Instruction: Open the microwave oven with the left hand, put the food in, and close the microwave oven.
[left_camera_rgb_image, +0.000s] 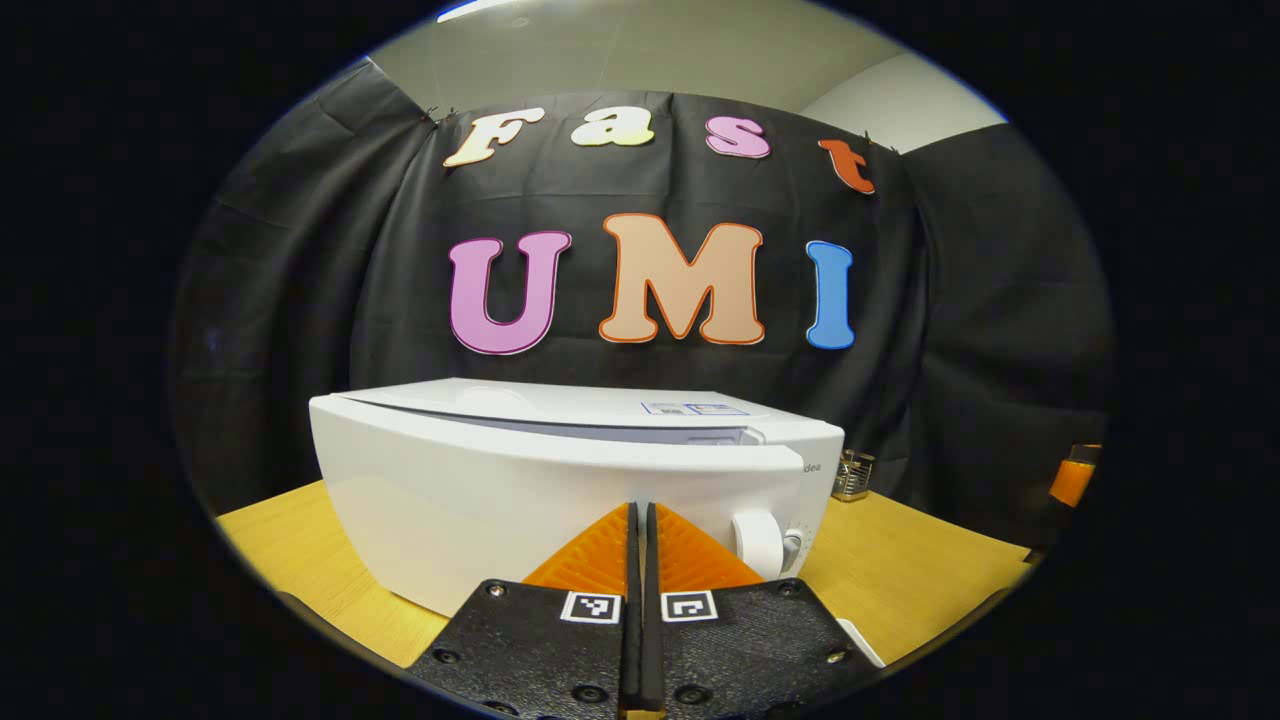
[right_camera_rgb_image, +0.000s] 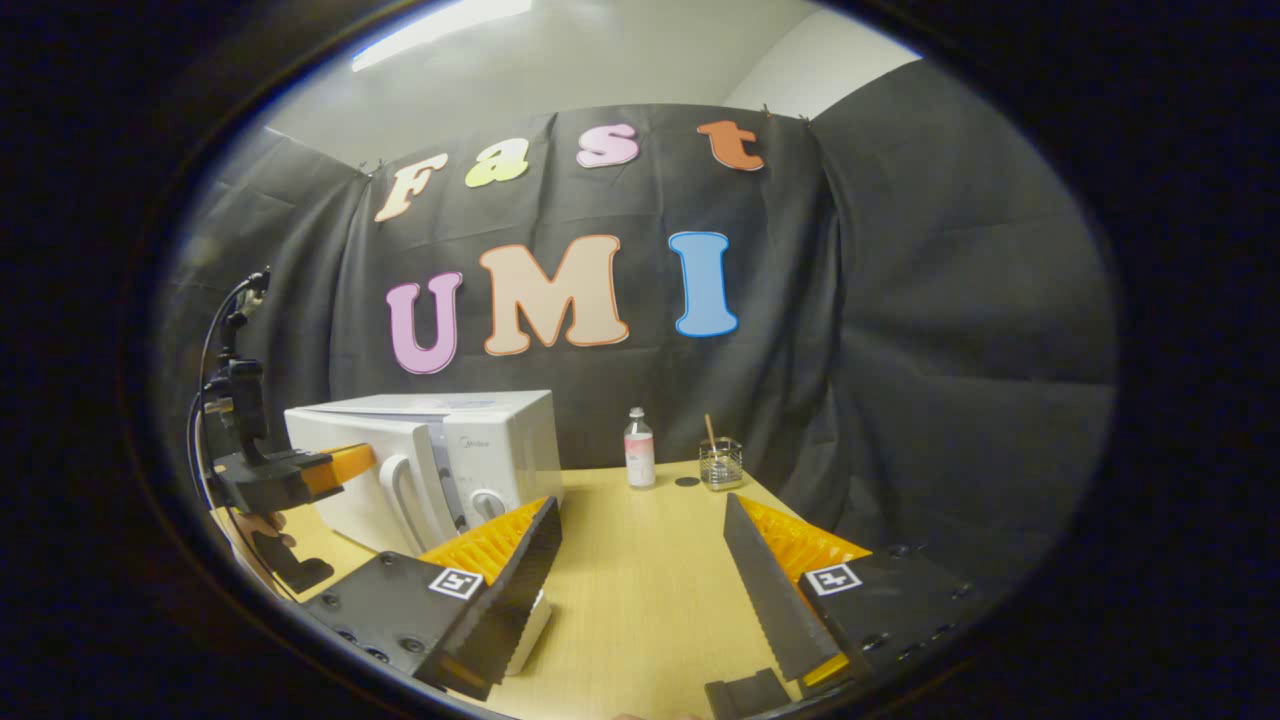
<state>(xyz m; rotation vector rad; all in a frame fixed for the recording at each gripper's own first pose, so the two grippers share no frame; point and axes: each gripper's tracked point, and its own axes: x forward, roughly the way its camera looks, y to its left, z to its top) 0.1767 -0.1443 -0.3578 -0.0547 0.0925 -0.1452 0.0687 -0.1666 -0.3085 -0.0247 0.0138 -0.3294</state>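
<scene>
In the left gripper view, we saw the microwave (left_camera_rgb_image: 560, 480) sitting on the wooden table (left_camera_rgb_image: 910, 570), its door shut, filling the middle ground just ahead of the left gripper (left_camera_rgb_image: 640, 520). That gripper's fingers were pressed together with nothing between them, pointing at the lower front of the door, left of the round knob (left_camera_rgb_image: 760, 545); we could not tell whether they touched it. A wire basket (left_camera_rgb_image: 853, 476) stood past the microwave's right side. In the right gripper view, the left gripper (right_camera_rgb_image: 300, 475) hung at the far left, in front of the microwave (right_camera_rgb_image: 440, 450). Right of the microwave stood a small bottle (right_camera_rgb_image: 639, 448), then the basket (right_camera_rgb_image: 720, 463). The right gripper (right_camera_rgb_image: 640, 560) was spread wide over bare table (right_camera_rgb_image: 640, 600), holding nothing.
</scene>
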